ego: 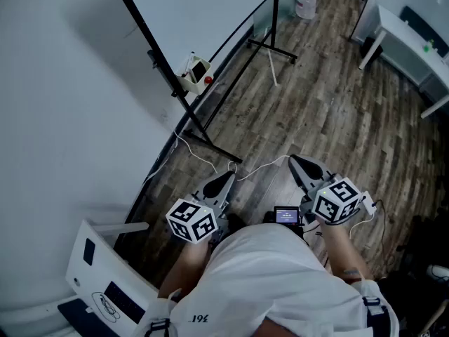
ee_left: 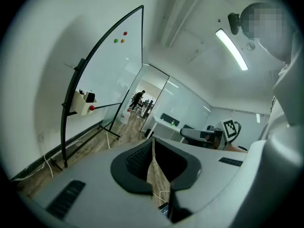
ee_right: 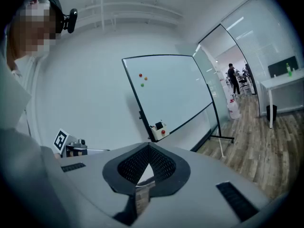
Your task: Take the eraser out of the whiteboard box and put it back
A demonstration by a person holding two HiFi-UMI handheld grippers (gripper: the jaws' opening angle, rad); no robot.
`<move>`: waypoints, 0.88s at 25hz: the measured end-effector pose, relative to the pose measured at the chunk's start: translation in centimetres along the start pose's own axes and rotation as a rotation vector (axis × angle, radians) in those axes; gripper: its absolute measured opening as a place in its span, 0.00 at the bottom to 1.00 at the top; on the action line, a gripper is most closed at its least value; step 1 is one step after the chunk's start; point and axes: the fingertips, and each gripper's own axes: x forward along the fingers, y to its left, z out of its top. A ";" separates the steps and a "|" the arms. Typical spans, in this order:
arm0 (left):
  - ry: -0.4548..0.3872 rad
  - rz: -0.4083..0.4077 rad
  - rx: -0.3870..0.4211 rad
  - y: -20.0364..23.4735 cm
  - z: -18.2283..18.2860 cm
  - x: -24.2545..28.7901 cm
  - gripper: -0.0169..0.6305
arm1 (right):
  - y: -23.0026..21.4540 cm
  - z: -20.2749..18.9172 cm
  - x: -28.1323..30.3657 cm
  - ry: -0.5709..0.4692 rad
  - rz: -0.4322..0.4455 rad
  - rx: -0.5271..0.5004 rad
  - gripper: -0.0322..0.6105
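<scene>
While eraser (ee_right: 159, 125) stands inside whiteboard box (ee_right: 156, 132) | it hangs on whiteboard (ee_right: 171, 89)

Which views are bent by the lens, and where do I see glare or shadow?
Left gripper view: strong fisheye with black corners, the whiteboard frame bows, the ceiling lamp is overexposed. Right gripper view: same fisheye, even light. Head view: nearly straight lines, a soft shadow on the wall.

The person wears a white short-sleeved shirt (ego: 273, 279), and the grey plastic left tongs (ego: 230, 173) and right tongs (ego: 295, 159) each have black mesh-lined tips, a white cube with black square markers (ego: 191, 221) and a thin white cable (ego: 263, 166).
</scene>
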 end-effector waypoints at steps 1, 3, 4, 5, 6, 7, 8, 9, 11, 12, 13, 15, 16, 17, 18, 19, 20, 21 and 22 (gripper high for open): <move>0.000 0.000 0.000 -0.1 0.0 0.0 0.04 | 0.0 0.0 -0.1 0.001 -0.001 0.000 0.09; 0.000 0.002 -0.001 -0.2 -0.1 0.1 0.04 | -0.1 -0.1 -0.2 0.004 0.000 0.001 0.09; -0.001 0.003 -0.002 -0.3 -0.1 0.1 0.04 | -0.1 -0.1 -0.2 0.005 0.002 0.001 0.09; -0.002 0.004 -0.002 -0.3 -0.2 0.2 0.04 | -0.2 -0.1 -0.3 0.007 0.005 0.001 0.09; -0.003 0.006 -0.004 -0.4 -0.2 0.4 0.04 | -0.3 -0.1 -0.4 0.009 0.008 0.001 0.09; -0.004 0.007 -0.005 -0.6 -0.3 0.5 0.04 | -0.4 -0.2 -0.5 0.011 0.010 -0.001 0.09; -0.005 0.008 -0.007 -0.7 -0.4 0.6 0.04 | -0.5 -0.2 -0.7 0.014 0.011 -0.002 0.09; -0.006 0.010 -0.008 -0.9 -0.5 0.7 0.04 | -0.7 -0.2 -0.8 0.016 0.012 -0.003 0.09; -0.009 0.016 -0.009 -1.1 -0.7 0.8 0.04 | -0.9 -0.2 -1.1 0.021 0.017 -0.004 0.09; -0.012 0.022 -0.008 -1.2 -0.7 0.9 0.04 | -1.0 -0.2 -1.2 0.024 0.022 -0.005 0.09; -0.017 0.028 -0.008 -1.2 -0.6 0.9 0.04 | -1.1 -0.1 -1.2 0.029 0.028 -0.008 0.09; -0.026 0.044 -0.011 -1.1 -0.7 1.0 0.04 | -1.2 -0.2 -1.3 0.040 0.049 -0.023 0.09; -0.030 0.052 -0.014 -1.1 -0.7 1.1 0.04 | -1.2 -0.3 -1.4 0.045 0.061 -0.033 0.09; -0.035 0.061 -0.018 -1.0 -0.8 1.1 0.04 | -1.2 -0.4 -1.4 0.049 0.073 -0.042 0.09; -0.038 0.070 -0.021 -1.0 -0.9 1.2 0.04 | -1.3 -0.4 -1.4 0.055 0.083 -0.053 0.09; -0.041 0.078 -0.025 -1.0 -0.9 1.3 0.04 | -1.4 -0.5 -1.5 0.061 0.092 -0.063 0.09; -0.044 0.086 -0.028 -1.0 -1.0 1.4 0.04 | -1.5 -0.5 -1.5 0.066 0.099 -0.073 0.09; -0.047 0.094 -0.030 -1.1 -1.0 1.4 0.04 | -1.7 -0.5 -1.5 0.071 0.105 -0.080 0.09; -0.050 0.101 -0.033 -1.1 -1.1 1.6 0.04 | -1.8 -0.5 -1.5 0.075 0.110 -0.085 0.09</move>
